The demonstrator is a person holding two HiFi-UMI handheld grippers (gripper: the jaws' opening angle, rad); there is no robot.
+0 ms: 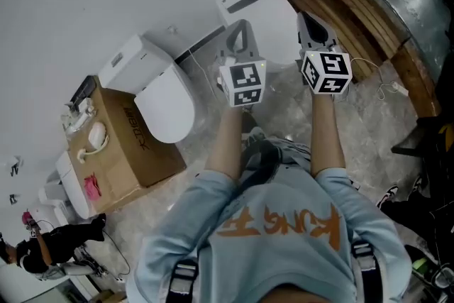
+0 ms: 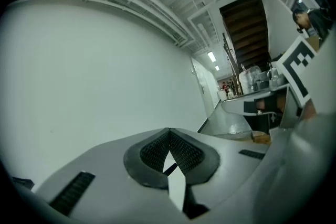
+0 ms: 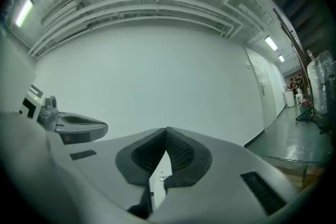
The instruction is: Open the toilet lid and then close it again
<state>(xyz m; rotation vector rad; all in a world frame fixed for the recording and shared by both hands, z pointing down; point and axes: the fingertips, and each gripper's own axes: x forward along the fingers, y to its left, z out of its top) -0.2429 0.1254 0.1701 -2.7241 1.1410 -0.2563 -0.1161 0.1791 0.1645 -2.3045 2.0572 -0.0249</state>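
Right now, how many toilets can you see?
2: a toilet straight ahead, a toilet at left beside the box. A white shape past the box may be a third.

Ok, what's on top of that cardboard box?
On the cardboard box lie a white rounded object and a small pink item near its edge. The box top is closed, so whatever is inside is hidden.

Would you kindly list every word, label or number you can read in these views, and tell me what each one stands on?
"KUNG", as best I can read it, orange, upside down, further letters unclear: on the person's shirt.
Dark print on the cardboard box: too blurred to read.
Left marker cube and right marker cube: square patterns only, no words.
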